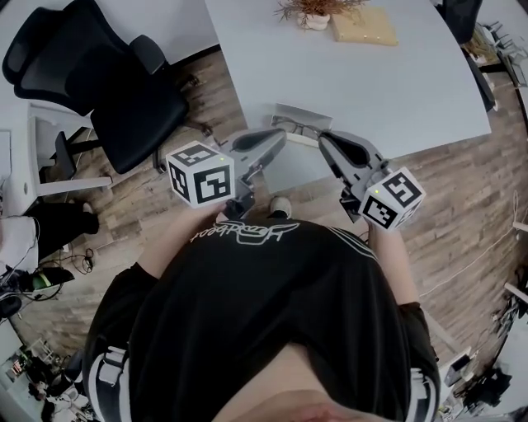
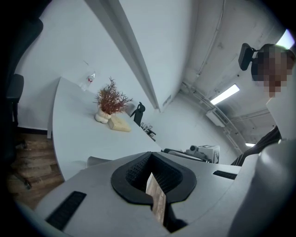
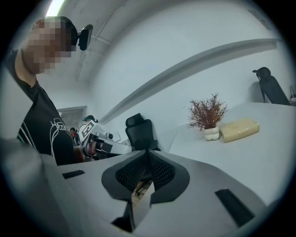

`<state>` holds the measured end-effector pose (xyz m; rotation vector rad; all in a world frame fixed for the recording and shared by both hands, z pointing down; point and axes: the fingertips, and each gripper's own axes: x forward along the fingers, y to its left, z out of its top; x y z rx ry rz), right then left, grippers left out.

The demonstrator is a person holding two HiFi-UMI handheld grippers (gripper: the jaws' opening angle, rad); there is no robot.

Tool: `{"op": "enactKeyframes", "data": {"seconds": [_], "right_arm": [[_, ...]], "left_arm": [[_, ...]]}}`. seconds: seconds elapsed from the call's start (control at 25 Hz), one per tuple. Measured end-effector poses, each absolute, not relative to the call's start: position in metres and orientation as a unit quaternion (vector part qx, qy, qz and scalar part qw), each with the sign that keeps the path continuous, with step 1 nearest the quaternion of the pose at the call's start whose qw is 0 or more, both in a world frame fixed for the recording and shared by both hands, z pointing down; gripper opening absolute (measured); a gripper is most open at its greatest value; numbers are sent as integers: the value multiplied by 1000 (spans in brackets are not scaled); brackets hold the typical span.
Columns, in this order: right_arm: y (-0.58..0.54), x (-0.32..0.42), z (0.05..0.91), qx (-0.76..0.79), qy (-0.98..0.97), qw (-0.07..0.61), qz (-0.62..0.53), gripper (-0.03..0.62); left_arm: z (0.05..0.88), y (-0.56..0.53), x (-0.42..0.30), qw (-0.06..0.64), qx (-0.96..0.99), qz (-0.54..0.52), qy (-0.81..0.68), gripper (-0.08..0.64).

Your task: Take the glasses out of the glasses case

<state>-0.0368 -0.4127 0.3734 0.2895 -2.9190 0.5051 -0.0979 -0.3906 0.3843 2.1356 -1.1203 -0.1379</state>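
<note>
1. Shirt: black, yours, filling the lower head view.

2. Left gripper: held out before your chest, pointing toward the table, with its marker cube at the rear. Its own view shows the jaws closed tip to tip with nothing between the pads. A thin sliver of floor shows through the gap lower down.

3. Right gripper: held beside the left one and angled in toward it, with its cube at the rear. Its jaws are also pressed together and hold nothing.

4. Case: grey, lying at the table's near edge. It sits just beyond your two tips and between them, and neither tip appears to touch it.

5. Glasses: thin dark frames over the left part of the case. They are too small here to tell whether they lie inside an open case or on top of it.

6. Table: pale, with a curved edge.

7. Block: yellowish, at the table's far end.

8. Plant: reddish twigs in a white pot, just beside the block.

9. Chair: black, standing on the wood floor to the left of the table, well apart from the case.
</note>
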Motion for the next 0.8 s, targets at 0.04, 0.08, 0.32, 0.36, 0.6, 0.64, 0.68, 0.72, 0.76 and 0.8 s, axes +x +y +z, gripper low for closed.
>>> {"op": "enactKeyframes", "data": {"seconds": [0.04, 0.08, 0.32, 0.36, 0.6, 0.64, 0.68, 0.72, 0.76, 0.8], "right_arm": [[-415, -39, 379, 92, -978, 92, 163, 11], [-417, -40, 385, 87, -979, 105, 154, 11], [-426, -49, 419, 76, -977, 168, 104, 11], [-427, -51, 423, 74, -977, 176, 94, 11], [-432, -59, 439, 55, -975, 210, 53, 12], [-432, -60, 442, 52, -974, 215, 52, 14], [-432, -61, 446, 48, -973, 220, 53, 21], [-432, -62, 450, 42, -972, 225, 55, 50], [-433, -63, 455, 36, -970, 232, 55, 86], [-434, -65, 459, 32, -969, 239, 53, 94]], "left_arm": [[387, -392, -99, 357, 825, -52, -436, 6], [391, -393, -99, 359, 823, -53, -438, 6], [410, -398, -101, 368, 814, -43, -448, 6], [413, -399, -102, 370, 813, -42, -448, 6], [428, -403, -105, 379, 808, -43, -450, 6], [431, -403, -105, 381, 806, -43, -451, 6], [433, -401, -105, 383, 805, -41, -451, 6], [436, -400, -105, 385, 804, -40, -452, 6], [439, -400, -105, 386, 803, -40, -452, 6], [441, -399, -106, 388, 802, -40, -453, 6]]}}
